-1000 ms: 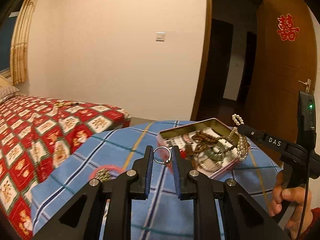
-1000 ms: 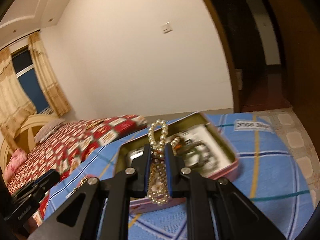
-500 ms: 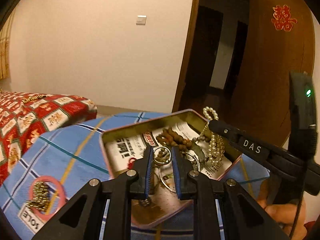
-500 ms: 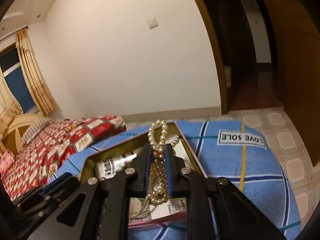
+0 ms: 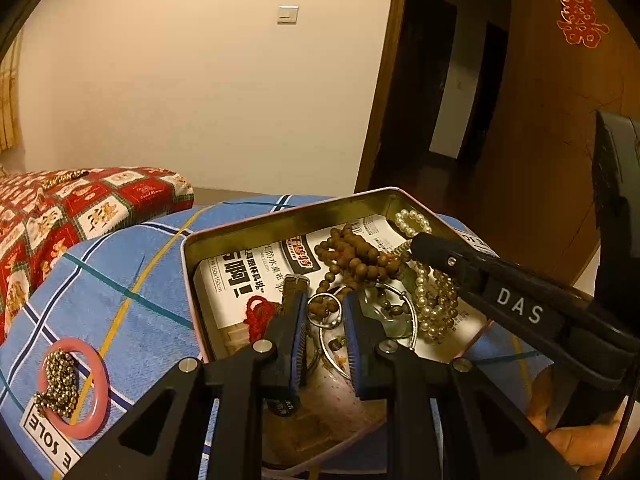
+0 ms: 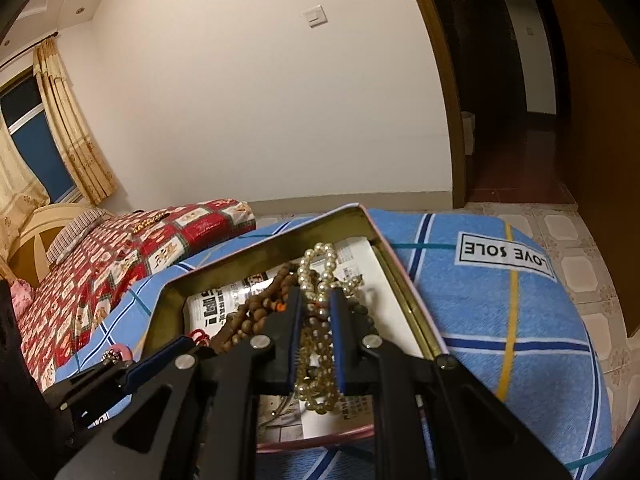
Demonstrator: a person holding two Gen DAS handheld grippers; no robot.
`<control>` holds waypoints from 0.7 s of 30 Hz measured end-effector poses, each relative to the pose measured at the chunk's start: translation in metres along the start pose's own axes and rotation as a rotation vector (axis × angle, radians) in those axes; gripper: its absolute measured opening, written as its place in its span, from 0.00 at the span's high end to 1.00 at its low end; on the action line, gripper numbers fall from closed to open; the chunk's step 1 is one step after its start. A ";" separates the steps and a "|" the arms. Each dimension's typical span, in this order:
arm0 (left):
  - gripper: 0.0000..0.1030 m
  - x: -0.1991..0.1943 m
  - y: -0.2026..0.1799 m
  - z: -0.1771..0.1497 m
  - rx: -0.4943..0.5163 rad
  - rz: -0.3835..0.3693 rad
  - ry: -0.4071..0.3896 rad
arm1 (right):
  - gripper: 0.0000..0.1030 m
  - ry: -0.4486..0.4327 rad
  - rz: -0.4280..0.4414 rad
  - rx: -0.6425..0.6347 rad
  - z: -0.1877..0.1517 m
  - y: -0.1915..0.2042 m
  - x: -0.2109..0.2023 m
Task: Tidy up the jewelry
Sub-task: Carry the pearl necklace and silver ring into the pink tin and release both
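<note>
Blue cloth (image 5: 120, 280) under tin (image 5: 288, 216). We pinch light, slippery ring (image 5: 325, 312) w/ left tool (image 5: 325, 322); right tool (image 6: 316, 320) clamps limp pearl strand (image 6: 318, 340) mid-loop.

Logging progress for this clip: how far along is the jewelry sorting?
Done: brown beads and other pieces already lie in the tin. In hand: left gripper holds a silver ring over the tin; right gripper holds a pearl strand there, neither released. Left: pink bangle and gold chain on the blue cloth.
</note>
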State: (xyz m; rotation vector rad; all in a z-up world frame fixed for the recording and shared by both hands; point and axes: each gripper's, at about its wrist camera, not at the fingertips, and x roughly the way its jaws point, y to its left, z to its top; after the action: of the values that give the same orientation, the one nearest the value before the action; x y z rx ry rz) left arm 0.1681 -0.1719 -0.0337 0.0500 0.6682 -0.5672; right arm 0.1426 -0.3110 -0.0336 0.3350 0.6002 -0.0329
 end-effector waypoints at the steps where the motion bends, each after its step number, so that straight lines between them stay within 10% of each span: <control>1: 0.82 0.001 0.001 0.000 -0.006 0.003 0.006 | 0.84 -0.001 0.000 -0.002 0.000 0.000 0.000; 6: 0.81 0.002 0.001 -0.001 -0.005 0.024 0.014 | 0.80 -0.074 0.037 0.062 0.006 -0.008 -0.015; 11: 0.35 -0.004 -0.001 -0.002 -0.003 0.054 -0.013 | 0.77 -0.209 -0.102 0.125 0.008 -0.024 -0.039; 17: 0.33 -0.020 0.006 -0.003 -0.017 0.110 -0.081 | 0.76 -0.188 -0.134 0.137 0.010 -0.026 -0.030; 21: 0.33 -0.045 0.020 -0.007 -0.012 0.211 -0.132 | 0.56 -0.210 -0.153 0.115 0.009 -0.021 -0.032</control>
State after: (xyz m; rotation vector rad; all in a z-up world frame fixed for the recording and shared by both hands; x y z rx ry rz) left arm 0.1459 -0.1324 -0.0149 0.0701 0.5299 -0.3601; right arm 0.1182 -0.3360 -0.0156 0.3910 0.4156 -0.2476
